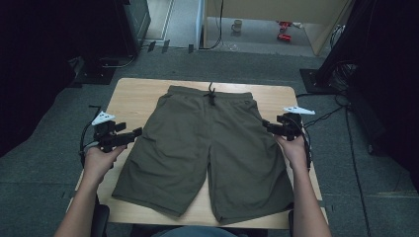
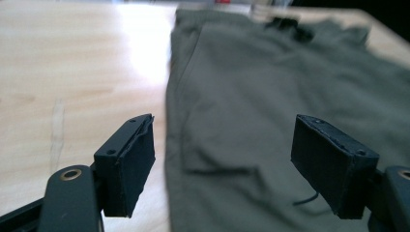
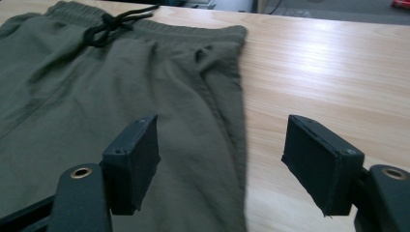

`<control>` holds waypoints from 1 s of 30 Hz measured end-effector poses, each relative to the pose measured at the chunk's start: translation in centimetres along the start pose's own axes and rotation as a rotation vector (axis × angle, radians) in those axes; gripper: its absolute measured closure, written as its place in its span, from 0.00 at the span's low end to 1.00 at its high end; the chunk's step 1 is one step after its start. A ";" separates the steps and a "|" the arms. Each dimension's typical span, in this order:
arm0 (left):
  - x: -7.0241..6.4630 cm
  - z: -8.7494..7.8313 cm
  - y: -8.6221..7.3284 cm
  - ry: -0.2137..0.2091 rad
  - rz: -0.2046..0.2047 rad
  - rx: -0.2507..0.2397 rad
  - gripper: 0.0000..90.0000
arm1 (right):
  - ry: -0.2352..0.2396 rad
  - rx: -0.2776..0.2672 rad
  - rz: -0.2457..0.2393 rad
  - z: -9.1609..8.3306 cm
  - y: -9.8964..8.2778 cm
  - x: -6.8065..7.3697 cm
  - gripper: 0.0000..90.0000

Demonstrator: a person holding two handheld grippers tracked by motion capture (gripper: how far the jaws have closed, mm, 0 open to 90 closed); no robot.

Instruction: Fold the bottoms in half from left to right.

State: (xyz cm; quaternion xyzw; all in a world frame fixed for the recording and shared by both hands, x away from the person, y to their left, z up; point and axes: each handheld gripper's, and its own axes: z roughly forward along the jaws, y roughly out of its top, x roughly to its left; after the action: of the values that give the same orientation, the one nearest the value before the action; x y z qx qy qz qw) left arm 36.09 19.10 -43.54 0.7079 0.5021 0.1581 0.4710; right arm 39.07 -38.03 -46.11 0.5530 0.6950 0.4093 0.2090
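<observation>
A pair of olive-green shorts [image 1: 205,148] lies flat on the wooden table [image 1: 138,94], waistband and black drawstring [image 1: 212,94] at the far side, legs toward me. My left gripper [image 1: 133,133] hovers at the shorts' left side seam [image 2: 174,145], jaws open with nothing between them. At the right side seam my right gripper [image 1: 267,125] is held the same way, open and empty. In the right gripper view the shorts [image 3: 121,96] fill the left half and bare wood lies under the right jaw. Both grippers are held above the cloth, not touching it.
The table's edges are close to both hands. Dark floor surrounds it, with black equipment stands [image 1: 341,54] and cables [image 1: 326,116] at the right and back. A mug [image 1: 237,25] stands on the floor far behind.
</observation>
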 end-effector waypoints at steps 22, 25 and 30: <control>-6.3 2.8 1.9 -0.091 0.091 0.068 0.34 | 0.184 0.034 -0.108 5.2 3.7 9.3 0.35; -6.4 2.7 2.2 -0.120 0.046 0.041 0.34 | 0.184 0.059 -0.110 5.8 4.2 10.0 0.34; -6.7 3.1 1.8 -0.127 0.092 0.063 0.33 | 0.173 0.054 -0.147 6.7 5.4 12.1 0.34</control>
State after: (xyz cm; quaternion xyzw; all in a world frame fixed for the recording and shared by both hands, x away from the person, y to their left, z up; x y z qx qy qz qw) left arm 36.25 11.72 -41.95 0.7532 0.4427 0.1185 0.4718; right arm 43.62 -24.06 -43.70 0.4688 0.7597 0.4202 0.1628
